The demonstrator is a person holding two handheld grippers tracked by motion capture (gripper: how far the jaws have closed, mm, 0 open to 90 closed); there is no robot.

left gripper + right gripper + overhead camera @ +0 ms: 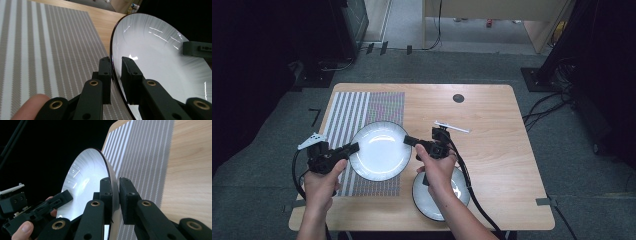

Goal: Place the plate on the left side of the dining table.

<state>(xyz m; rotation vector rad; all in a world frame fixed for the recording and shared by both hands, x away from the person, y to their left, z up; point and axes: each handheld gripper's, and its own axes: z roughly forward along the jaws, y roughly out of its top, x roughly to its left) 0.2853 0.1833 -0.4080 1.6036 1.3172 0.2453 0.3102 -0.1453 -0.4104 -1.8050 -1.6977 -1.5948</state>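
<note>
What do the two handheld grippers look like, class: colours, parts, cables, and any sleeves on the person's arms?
Both the left gripper and right gripper are black, with two flat jaws on linkages pinned by brass-coloured rivets. A thick black cable trails from each. The left one carries a grey three-cornered plate. The forearms are bare: no sleeves.

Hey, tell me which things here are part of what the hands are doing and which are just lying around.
In use:
large white plate, rim pinched on opposite sides
left gripper
right gripper
striped placemat beneath it

Lying about:
smaller white plate near the table's front edge
white stick-like item
table's dark round grommet
</note>
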